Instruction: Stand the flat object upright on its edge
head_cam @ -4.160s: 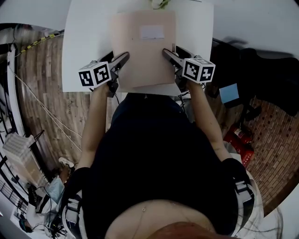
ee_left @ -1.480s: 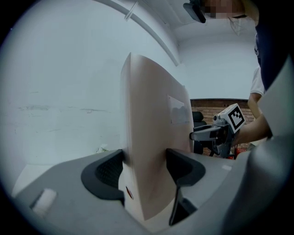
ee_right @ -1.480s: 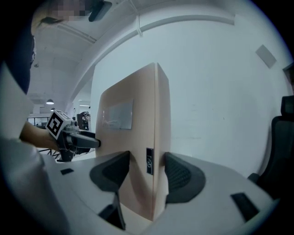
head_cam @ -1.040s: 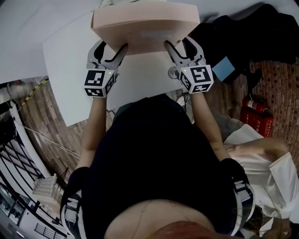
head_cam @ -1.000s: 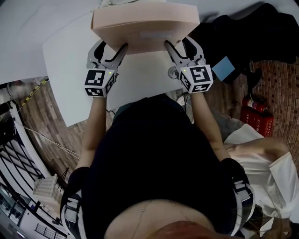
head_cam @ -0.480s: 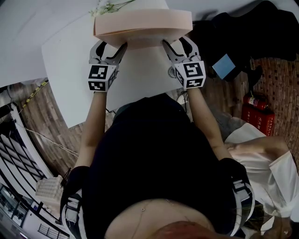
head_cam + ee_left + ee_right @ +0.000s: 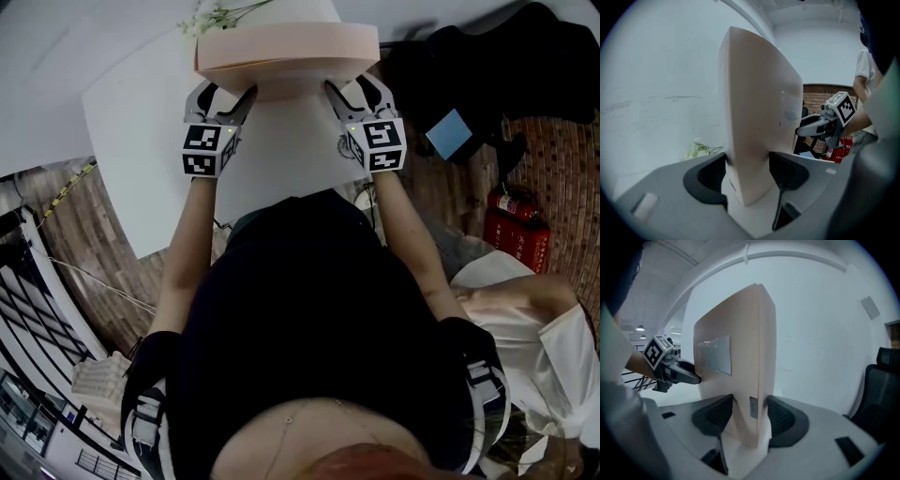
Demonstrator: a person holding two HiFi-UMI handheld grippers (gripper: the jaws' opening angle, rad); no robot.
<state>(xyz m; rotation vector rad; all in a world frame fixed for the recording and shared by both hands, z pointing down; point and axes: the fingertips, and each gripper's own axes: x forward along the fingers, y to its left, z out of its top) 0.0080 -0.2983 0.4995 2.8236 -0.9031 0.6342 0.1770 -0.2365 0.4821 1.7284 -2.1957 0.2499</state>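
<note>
The beige flat box [image 7: 286, 56] stands upright over the white table [image 7: 141, 131], seen almost edge-on from the head view. My left gripper [image 7: 222, 97] is shut on its left side and my right gripper [image 7: 349, 92] on its right side. In the left gripper view the box [image 7: 754, 136] sits clamped between both pads of the left gripper [image 7: 747, 171], and the right gripper [image 7: 825, 124] shows beyond it. The right gripper view shows the box [image 7: 740, 362] with a pale label, pinched by the right gripper [image 7: 750, 416]. Whether its lower edge touches the table I cannot tell.
A sprig of small white flowers [image 7: 216, 17] lies on the table behind the box. A black chair [image 7: 487, 56] stands to the right, with a blue item [image 7: 448, 134] and a red fire extinguisher [image 7: 511, 211] on the floor. The table's near edge runs just in front of the person's body.
The box, which lay flat on the table several seconds ago, is tipped upright. Over the last second both grippers sank with it and less of its broad face shows.
</note>
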